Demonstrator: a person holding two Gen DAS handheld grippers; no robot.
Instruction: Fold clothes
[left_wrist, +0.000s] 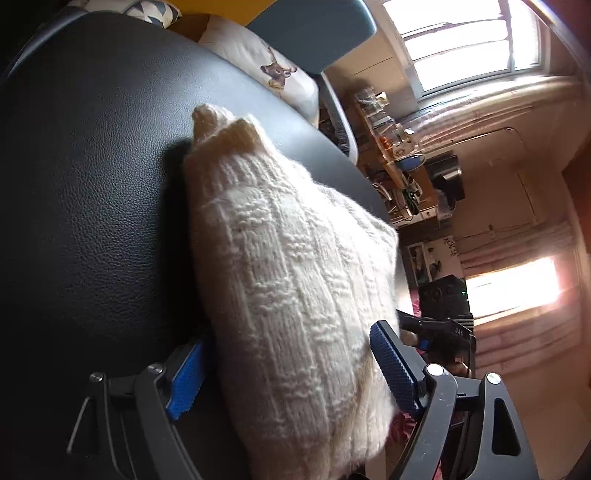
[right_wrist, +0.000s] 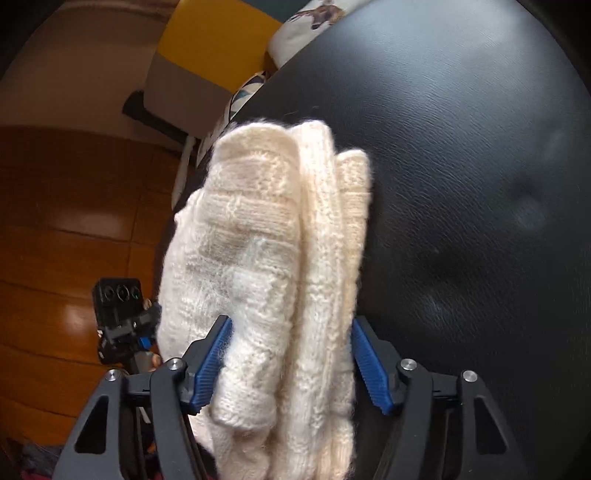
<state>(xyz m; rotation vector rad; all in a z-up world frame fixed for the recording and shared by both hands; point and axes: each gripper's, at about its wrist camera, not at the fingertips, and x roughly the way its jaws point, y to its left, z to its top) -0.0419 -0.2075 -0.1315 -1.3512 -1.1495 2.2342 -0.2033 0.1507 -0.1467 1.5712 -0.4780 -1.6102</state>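
Both grippers, left and right, jaws apart astride my folded cream sweater | lies at black seat's edge | risk: thick folds springing open, sliding floorward.

Knitted garment: cream-white wool, chunky basket-weave panels with ribbed bands, fuzzy surface. State: folded into a thick, bundled stack of several layers, the layer edges showing side by side in the right wrist view. Pose: lying on a black leather-grain surface, long axis running away from the jaws. Position: its near end sits between both pairs of jaws, extending forward beyond them.
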